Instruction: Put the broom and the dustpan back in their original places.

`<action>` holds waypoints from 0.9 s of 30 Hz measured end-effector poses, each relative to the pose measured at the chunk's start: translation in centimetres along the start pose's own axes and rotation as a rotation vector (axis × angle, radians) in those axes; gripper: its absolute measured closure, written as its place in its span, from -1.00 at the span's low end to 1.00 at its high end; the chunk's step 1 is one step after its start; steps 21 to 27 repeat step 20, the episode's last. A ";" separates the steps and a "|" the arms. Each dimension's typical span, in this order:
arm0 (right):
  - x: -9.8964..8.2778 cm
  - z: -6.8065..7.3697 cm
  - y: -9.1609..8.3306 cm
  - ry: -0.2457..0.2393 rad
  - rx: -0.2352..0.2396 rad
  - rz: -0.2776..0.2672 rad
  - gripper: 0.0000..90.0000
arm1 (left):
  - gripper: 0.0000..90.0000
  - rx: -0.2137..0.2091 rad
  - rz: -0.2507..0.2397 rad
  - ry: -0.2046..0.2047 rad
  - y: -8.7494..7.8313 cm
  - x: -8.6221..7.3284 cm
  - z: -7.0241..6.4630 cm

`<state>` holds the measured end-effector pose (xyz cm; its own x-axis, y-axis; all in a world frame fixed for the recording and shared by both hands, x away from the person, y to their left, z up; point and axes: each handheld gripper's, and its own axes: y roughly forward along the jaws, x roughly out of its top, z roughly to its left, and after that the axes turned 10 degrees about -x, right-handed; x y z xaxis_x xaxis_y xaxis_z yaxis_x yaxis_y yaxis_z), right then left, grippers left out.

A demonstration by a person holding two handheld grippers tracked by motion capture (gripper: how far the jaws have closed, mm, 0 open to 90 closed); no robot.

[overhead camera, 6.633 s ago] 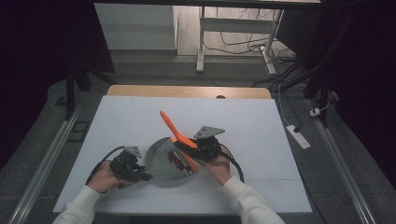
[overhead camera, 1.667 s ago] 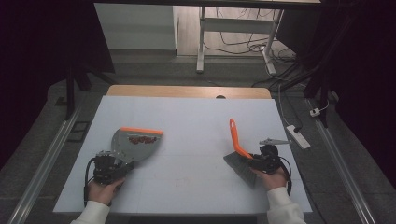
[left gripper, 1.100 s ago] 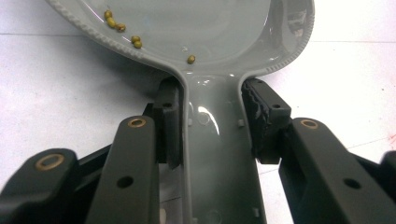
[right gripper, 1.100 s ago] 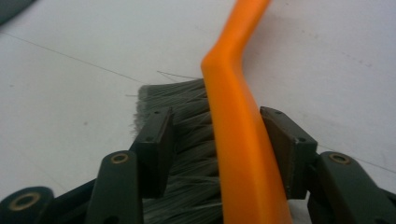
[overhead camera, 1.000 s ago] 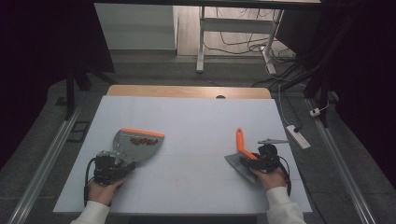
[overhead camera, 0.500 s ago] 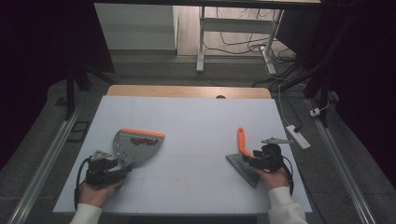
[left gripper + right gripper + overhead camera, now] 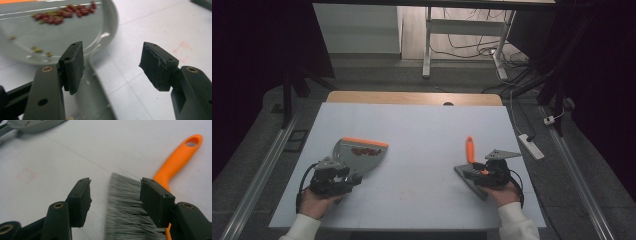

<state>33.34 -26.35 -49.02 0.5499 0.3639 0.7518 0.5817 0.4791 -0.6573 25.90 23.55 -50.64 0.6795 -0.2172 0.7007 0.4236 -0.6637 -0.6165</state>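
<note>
Two tools lie released on the white table (image 7: 422,135): a grey dustpan (image 7: 357,156) with an orange lip at the left, and an orange-handled brush (image 7: 471,159) at the right, well apart from each other.

Left gripper (image 7: 112,67): jaws part open and have just been opening; the dustpan handle (image 7: 96,100) runs between them beside the left pad, with no pad pressing on it. Red beans (image 7: 65,13) and a few smaller greenish bits sit in the pan near its lip.

Right gripper (image 7: 115,202): jaws wide, straddling the grey bristles (image 7: 125,207) without clamping them.

Procedure for a clean withdrawal:
1. Keep both pairs of jaws apart.
2. Draw each gripper straight back along its own axis, clear of handle and bristles.
3. Avoid any sideways drag; a nudge to the dustpan handle would likely tilt the pan and roll beans out over the lip.
</note>
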 end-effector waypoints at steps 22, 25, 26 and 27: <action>-1.2 1.0 -0.7 -0.124 -0.032 -0.041 -0.07 | -0.18 -0.039 0.037 0.030 1.0 0.3 0.0; -1.2 1.0 -0.7 -0.124 -0.032 -0.041 -0.07 | -0.18 -0.039 0.037 0.030 1.0 0.3 0.0; -1.2 1.0 -0.7 -0.124 -0.032 -0.041 -0.07 | -0.18 -0.039 0.037 0.030 1.0 0.3 0.0; -1.2 1.0 -0.7 -0.124 -0.032 -0.041 -0.07 | -0.18 -0.039 0.037 0.030 1.0 0.3 0.0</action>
